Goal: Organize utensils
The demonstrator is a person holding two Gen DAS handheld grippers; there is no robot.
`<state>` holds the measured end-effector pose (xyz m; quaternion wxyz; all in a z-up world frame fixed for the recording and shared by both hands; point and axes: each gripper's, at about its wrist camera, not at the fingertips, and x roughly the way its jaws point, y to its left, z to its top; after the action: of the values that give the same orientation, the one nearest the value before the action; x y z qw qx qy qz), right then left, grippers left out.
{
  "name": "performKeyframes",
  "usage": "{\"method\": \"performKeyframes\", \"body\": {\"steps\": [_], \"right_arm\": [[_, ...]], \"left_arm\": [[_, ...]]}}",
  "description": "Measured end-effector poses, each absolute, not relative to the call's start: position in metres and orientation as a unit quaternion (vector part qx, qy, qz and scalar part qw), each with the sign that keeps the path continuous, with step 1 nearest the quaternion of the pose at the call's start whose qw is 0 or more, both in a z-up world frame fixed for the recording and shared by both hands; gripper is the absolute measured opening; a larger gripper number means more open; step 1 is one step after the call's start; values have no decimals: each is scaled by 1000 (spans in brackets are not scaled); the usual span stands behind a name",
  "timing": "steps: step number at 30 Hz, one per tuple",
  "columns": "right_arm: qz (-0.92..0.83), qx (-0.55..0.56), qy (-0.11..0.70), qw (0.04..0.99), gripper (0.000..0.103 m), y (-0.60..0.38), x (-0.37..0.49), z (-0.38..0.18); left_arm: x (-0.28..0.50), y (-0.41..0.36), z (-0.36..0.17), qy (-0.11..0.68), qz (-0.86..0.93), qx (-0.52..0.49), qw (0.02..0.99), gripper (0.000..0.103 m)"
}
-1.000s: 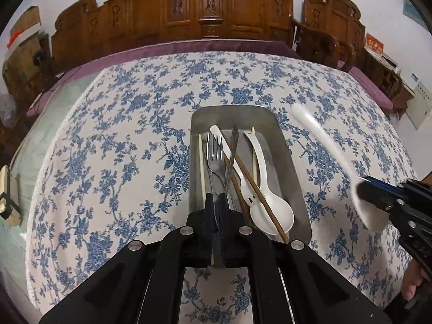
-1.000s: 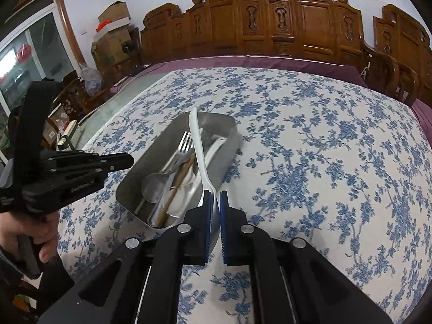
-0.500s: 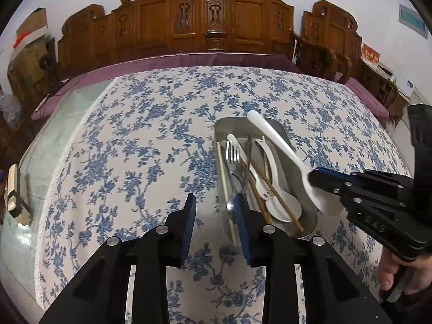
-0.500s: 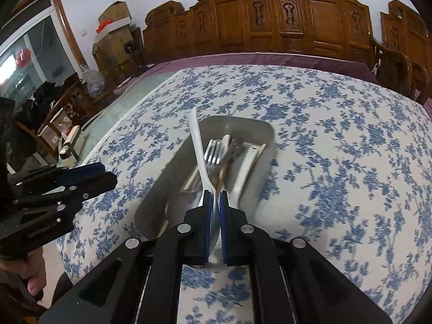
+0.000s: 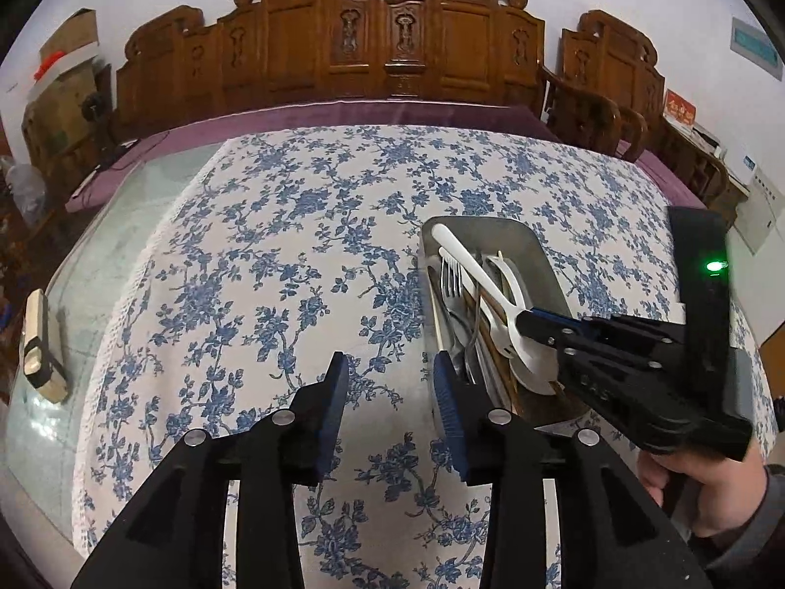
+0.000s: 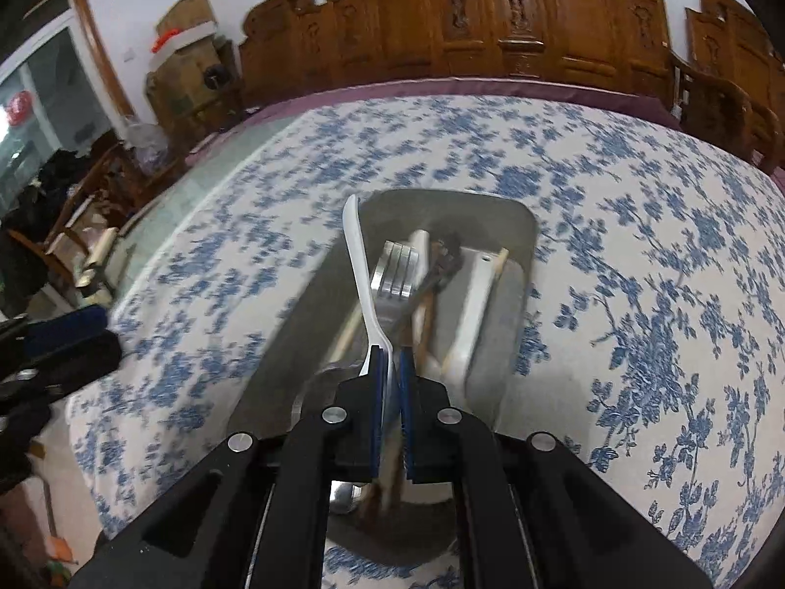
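A metal tray [image 5: 537, 250] [image 6: 510, 226] on the floral tablecloth holds a metal fork [image 5: 449, 275] [image 6: 397, 270], brown chopsticks [image 6: 424, 329], white spoons [image 5: 512, 284] and a pale chopstick. My right gripper [image 6: 390, 358] [image 5: 527, 321] is shut on a white plastic spoon [image 6: 358, 255] [image 5: 466, 257], held over the tray with its handle pointing away. My left gripper [image 5: 390, 375] is open and empty, above the cloth just left of the tray.
The table [image 5: 294, 206] has a blue floral cloth with bare glass along its left edge. A small pale object [image 5: 39, 348] lies on the glass. Carved wooden chairs [image 5: 392, 34] stand behind the table. Boxes [image 6: 181, 19] stand at the far left.
My left gripper has opened, pulled back and shifted left of the tray. My right gripper has carried the white spoon over the tray and lower toward it.
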<state>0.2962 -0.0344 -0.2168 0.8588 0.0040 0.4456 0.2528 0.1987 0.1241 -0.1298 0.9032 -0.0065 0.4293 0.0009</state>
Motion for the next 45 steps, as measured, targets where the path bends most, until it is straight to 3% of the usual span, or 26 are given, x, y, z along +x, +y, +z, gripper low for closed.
{"method": "performKeyframes", "body": {"steps": [13, 29, 31, 35, 37, 40, 45], "right_arm": [[223, 15, 452, 863, 10, -39, 311, -230], [278, 10, 399, 874, 11, -59, 274, -199], [274, 10, 386, 881, 26, -71, 266, -190], [265, 11, 372, 890, 32, -96, 253, -177], [259, 17, 366, 894, 53, -111, 244, -170], [238, 21, 357, 903, 76, -134, 226, -158], [222, 22, 348, 910, 99, -160, 202, -142]], "left_arm": [[196, 128, -131, 429, 1, -8, 903, 37], [193, 121, -133, 429, 2, -8, 903, 43], [191, 117, -131, 424, 1, -5, 906, 58], [187, 106, -125, 417, 0, 1, 909, 73], [182, 98, -120, 411, -2, 3, 912, 83], [174, 86, -114, 405, -14, 1, 914, 92], [158, 66, -110, 404, -28, 4, 914, 95]]}}
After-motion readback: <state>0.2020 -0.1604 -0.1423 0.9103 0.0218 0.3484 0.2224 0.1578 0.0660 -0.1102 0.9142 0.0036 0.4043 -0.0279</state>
